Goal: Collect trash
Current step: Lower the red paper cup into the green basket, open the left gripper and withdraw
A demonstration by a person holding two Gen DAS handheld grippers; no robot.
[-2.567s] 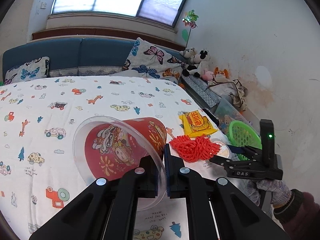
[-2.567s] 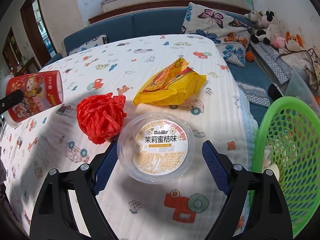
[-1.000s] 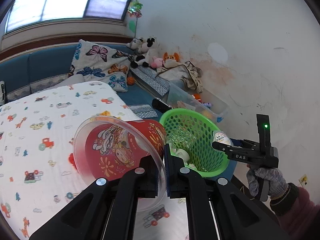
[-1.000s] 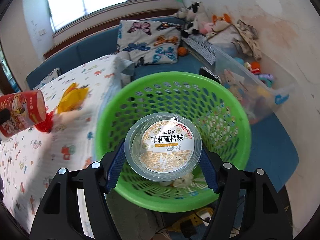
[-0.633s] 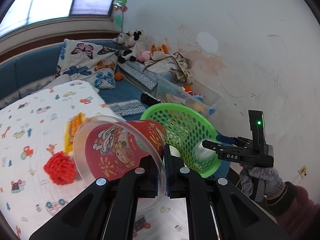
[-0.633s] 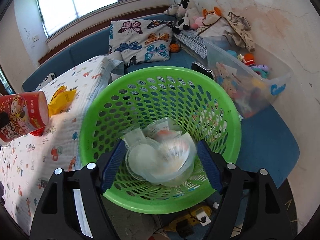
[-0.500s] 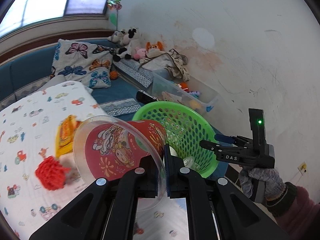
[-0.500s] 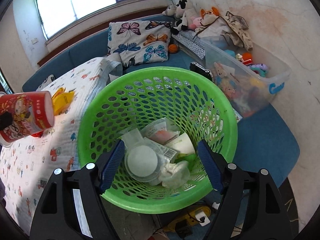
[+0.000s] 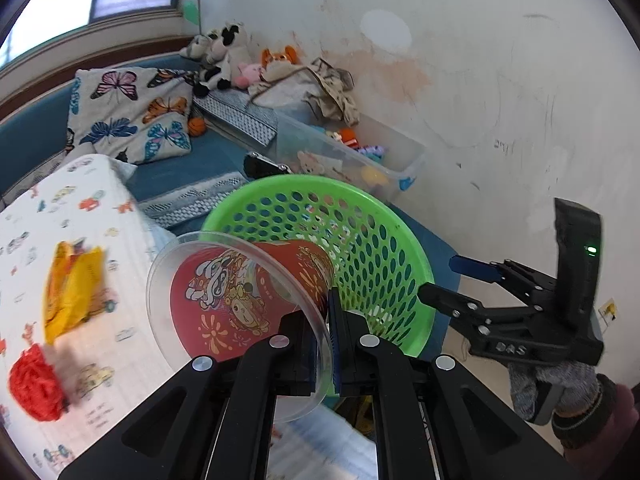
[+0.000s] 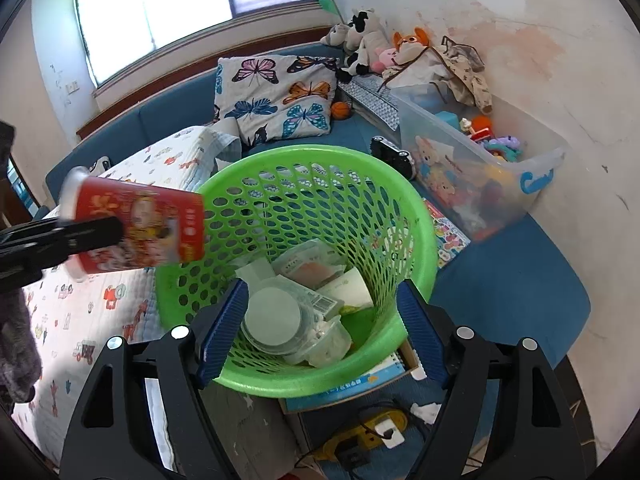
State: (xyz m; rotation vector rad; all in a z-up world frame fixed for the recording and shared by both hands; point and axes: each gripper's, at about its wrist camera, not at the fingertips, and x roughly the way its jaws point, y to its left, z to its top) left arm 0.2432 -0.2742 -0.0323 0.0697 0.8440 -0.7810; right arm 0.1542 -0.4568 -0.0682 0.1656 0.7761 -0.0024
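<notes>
Red snack tub [image 9: 240, 300] pinched at its clear rim by the left gripper [image 9: 329, 332] – right gripper [image 10: 320, 320] spread wide, empty, over the green basket [image 10: 420, 232].

Daylight pours in from the window [image 10: 168, 12] at upper left, blown out to white in both views. The wall [image 9: 500, 80] at right is evenly lit. Fisheye bending curves every edge into dark corners. Motion blur smears the yellow packet [image 9: 70, 292] and red net [image 9: 34, 384] at lower left; the green basket [image 10: 420, 240] is sharp, centre frame.
</notes>
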